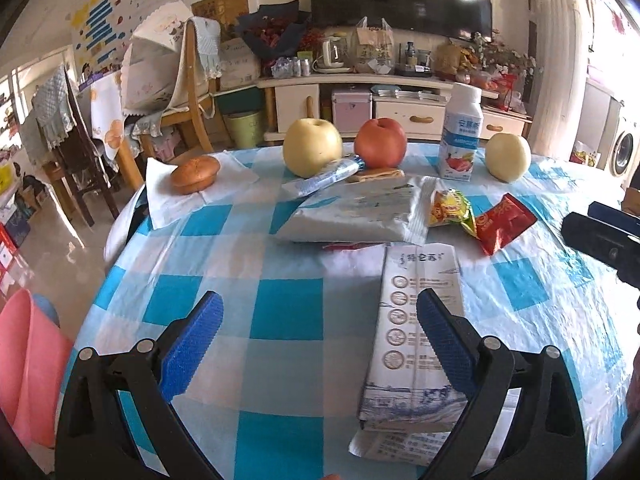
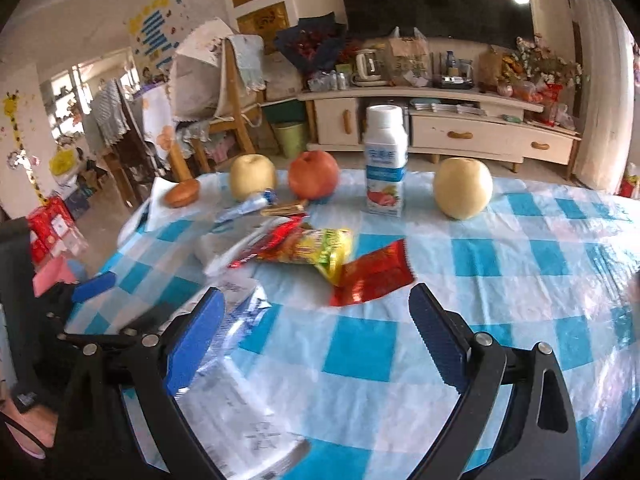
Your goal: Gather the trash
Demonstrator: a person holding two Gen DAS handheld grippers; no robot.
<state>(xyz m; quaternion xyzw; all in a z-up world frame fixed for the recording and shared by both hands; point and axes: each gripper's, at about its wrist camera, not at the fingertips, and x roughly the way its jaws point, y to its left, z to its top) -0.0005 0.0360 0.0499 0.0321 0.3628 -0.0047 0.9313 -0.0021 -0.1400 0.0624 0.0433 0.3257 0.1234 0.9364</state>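
Note:
Wrappers lie on a blue-and-white checked tablecloth (image 1: pixel 288 316). A long white printed pack (image 1: pixel 416 320) lies under my left gripper's right finger; it also shows in the right wrist view (image 2: pixel 236 396). Behind it lie a silver foil pack (image 1: pixel 356 212), a yellow-green wrapper (image 1: pixel 450 208), a red wrapper (image 1: pixel 502 222) and a blue-white tube wrapper (image 1: pixel 324 178). My left gripper (image 1: pixel 320 328) is open and empty above the cloth. My right gripper (image 2: pixel 316 328) is open and empty, just short of the red wrapper (image 2: pixel 372 276) and yellow wrapper (image 2: pixel 320 248).
Two pale apples (image 1: pixel 312 146) (image 1: pixel 508 156), a red apple (image 1: pixel 380 142), a milk bottle (image 1: pixel 460 132) and a bun on a napkin (image 1: pixel 195 174) stand along the far side. A pink bin (image 1: pixel 28 364) sits left of the table. Chairs and a TV cabinet stand beyond.

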